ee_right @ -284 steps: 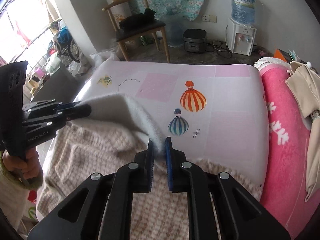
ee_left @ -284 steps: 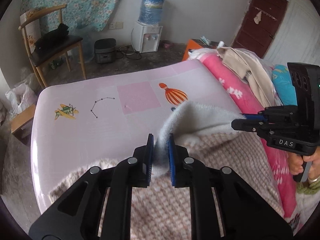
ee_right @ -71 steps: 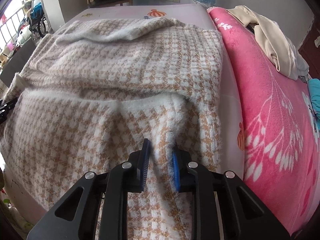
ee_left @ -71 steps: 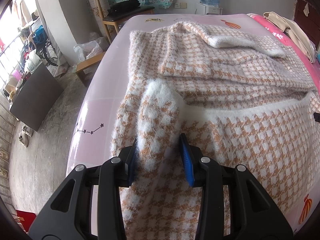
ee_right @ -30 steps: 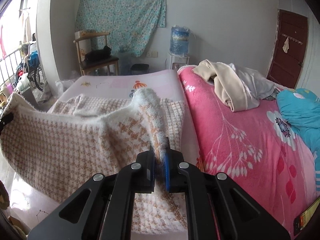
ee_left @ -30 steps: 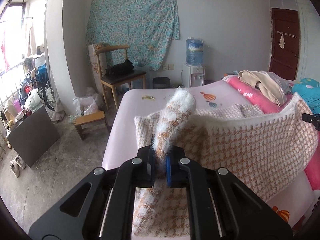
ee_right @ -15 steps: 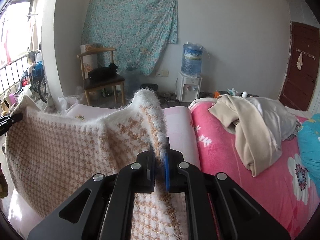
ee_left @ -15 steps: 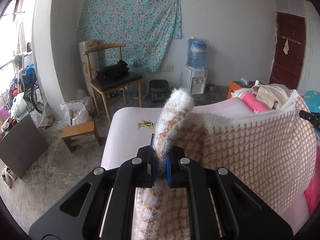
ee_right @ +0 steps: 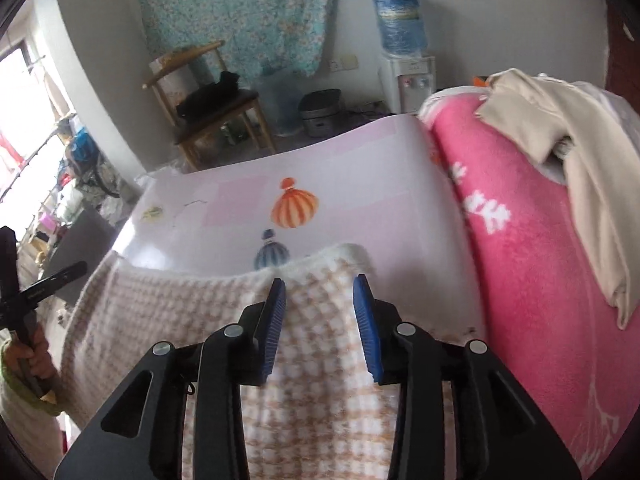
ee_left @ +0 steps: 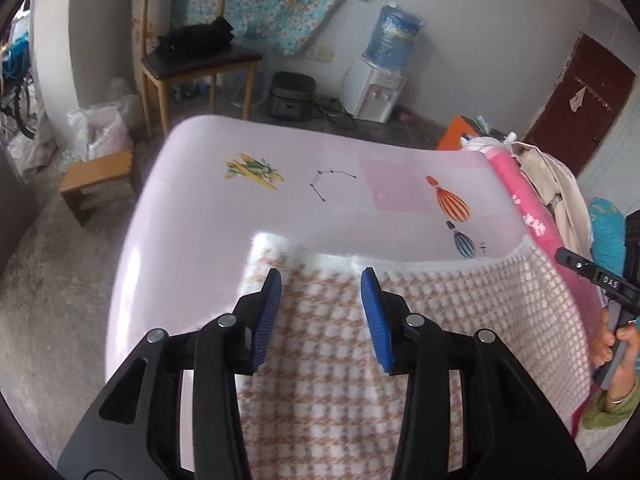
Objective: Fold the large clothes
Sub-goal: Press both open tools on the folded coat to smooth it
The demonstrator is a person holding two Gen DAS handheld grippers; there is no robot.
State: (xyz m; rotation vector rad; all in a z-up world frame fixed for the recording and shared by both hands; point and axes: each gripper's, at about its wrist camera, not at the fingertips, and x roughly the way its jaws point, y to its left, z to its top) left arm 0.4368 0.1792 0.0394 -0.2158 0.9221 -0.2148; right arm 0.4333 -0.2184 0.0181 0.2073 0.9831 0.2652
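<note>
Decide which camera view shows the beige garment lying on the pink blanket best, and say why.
The right wrist view. There the beige garment spreads across the pink blanket with its folds and hanging end in plain sight. The left wrist view shows only a squeezed, partial strip of it near the right edge.

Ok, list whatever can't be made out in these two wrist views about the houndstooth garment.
- Near part of the houndstooth garment: left wrist view, hidden behind the left gripper and cut off by the bottom edge.
- Its layers underneath: both views, covered by the top layer.
- Its weave pattern: right wrist view, blurred between the right gripper jaws.
- Right gripper's jaws: left wrist view, cut off at the right edge.
</note>
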